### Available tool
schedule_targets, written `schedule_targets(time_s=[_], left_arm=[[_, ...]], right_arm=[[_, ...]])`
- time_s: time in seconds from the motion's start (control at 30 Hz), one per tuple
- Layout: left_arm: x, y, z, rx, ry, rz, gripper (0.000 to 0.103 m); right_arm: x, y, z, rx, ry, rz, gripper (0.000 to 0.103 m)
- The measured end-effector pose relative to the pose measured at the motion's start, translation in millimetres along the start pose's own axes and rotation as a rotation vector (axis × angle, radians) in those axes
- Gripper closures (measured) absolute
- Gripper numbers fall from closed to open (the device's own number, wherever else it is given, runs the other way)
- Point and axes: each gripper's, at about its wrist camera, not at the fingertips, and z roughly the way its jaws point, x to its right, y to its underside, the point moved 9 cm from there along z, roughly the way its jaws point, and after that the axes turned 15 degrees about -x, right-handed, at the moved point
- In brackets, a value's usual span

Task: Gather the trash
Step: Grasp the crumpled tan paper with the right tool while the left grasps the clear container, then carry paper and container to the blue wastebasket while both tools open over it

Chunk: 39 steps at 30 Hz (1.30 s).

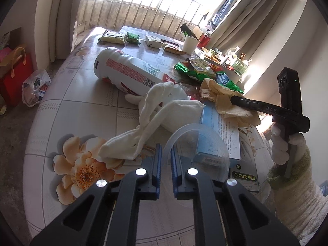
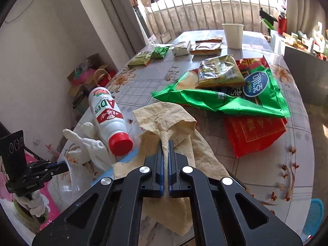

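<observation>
My left gripper [image 1: 166,157] is shut on the rim of a clear plastic container [image 1: 196,141] held over the table. My right gripper [image 2: 166,149] is shut on a crumpled tan paper napkin [image 2: 164,119], which also shows in the left wrist view [image 1: 223,100]. A white bottle with a red cap [image 2: 108,114] lies on its side; it also shows in the left wrist view [image 1: 127,71]. A white glove [image 1: 164,106] lies beside it. A green chip bag [image 2: 235,94], a yellow-green wrapper [image 2: 219,71] and a red wrapper [image 2: 254,131] lie to the right.
A flowered tablecloth [image 1: 82,106] covers the table. A blue-white box [image 1: 217,135] and a cable box [image 1: 244,178] lie under the container. A paper cup [image 2: 232,34] and several snack packets [image 2: 207,48] stand at the far end. Bags [image 1: 18,75] sit on the floor at left.
</observation>
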Motion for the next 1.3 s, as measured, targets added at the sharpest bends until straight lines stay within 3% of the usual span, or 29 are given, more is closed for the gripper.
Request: schedule_targets(time_s=[0.4, 0.73, 1.03, 1.3], left_arm=[[9.0, -7.9, -28.1, 0.077, -0.026, 0.03, 0.097], [43.1, -22.6, -65.4, 0.163, 0.025, 0.083, 0.097], [129.3, -43.8, -64.1, 0.166, 0.114, 0.234, 0.097], [239.2, -55.9, -24.0, 0.037, 0.199, 0.414, 0.097]], right_arm=[[2.2, -14.0, -62.6, 0.178, -0.009, 0.058, 0.102], [12.8, 4.9, -150.2, 0.369, -0.018, 0.116, 0.102], [54.1, 65.2, -235.1, 0.535, 0.087, 0.229, 0.102], [118.0, 143.9, -275.9, 0.585, 0.236, 0.414, 0.102]])
